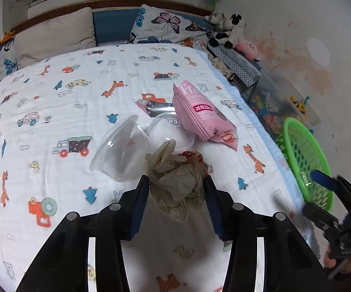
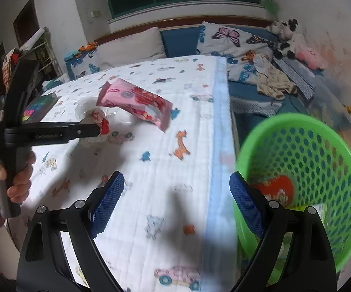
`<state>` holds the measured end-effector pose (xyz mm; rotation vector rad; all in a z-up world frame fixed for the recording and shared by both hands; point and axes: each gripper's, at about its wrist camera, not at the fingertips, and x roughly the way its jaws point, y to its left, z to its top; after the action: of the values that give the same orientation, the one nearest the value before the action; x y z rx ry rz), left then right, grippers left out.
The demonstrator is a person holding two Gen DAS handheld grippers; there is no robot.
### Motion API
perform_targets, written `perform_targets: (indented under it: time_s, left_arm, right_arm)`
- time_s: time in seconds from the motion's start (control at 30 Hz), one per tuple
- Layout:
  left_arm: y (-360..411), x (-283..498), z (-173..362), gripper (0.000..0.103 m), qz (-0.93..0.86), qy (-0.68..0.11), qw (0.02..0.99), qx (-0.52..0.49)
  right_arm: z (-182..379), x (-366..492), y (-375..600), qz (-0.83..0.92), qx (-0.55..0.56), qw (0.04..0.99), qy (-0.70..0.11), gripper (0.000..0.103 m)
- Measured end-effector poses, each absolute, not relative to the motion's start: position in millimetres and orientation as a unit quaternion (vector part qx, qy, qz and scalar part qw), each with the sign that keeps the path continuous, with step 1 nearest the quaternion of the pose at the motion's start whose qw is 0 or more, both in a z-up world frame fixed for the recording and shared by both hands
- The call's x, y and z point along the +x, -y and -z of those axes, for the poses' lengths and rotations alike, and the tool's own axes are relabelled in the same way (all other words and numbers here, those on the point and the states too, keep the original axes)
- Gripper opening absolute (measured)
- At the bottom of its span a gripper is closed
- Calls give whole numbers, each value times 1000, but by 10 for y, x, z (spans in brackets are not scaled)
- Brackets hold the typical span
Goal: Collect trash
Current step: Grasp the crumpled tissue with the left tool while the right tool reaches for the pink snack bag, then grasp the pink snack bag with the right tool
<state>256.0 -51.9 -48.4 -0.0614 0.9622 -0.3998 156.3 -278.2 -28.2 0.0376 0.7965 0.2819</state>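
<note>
The left gripper (image 1: pixel 176 182) is clamping a crumpled ball of tan wrapper paper (image 1: pixel 177 182) between its blue pads, which are pressing into the wad on both sides; pinching it at the middle is what is keeping so loose a ball from slipping out. The wad is sitting low over the printed bedspread (image 1: pixel 53 92), and whether it is clear of the cloth cannot be told.

Just beyond the fingertips two clear plastic cups (image 1: pixel 121 148) are lying against each other, one tipped on its side with its mouth toward the camera. Further ahead and a little to the right, a pink snack bag (image 1: pixel 202 114) is resting partly on the second cup, its torn end facing the near side. All of these are probably waiting their turn.

Off to the gripper's right, the green mesh basket (image 1: pixel 304 160) is being kept at the edge of the bed, apparently as the bin within easy reach. The right gripper (image 2: pixel 175 202) is hovering with its jaws spread wide and nothing between them, one finger in front of the basket's rim (image 2: pixel 248 146). Something red (image 2: pixel 277 189) is already lying inside the basket.

Farthest off, pillows and plush toys are lining the headboard.
</note>
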Motion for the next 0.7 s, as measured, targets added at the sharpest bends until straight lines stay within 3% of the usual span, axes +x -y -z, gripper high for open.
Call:
perform_targets:
  time_s: [0.7]
  left_arm:
    - [-130,2105,146,44,192,-421,886,-43]
  right_arm:
    - [257,2297,1895,-181,-88,911,-360,78]
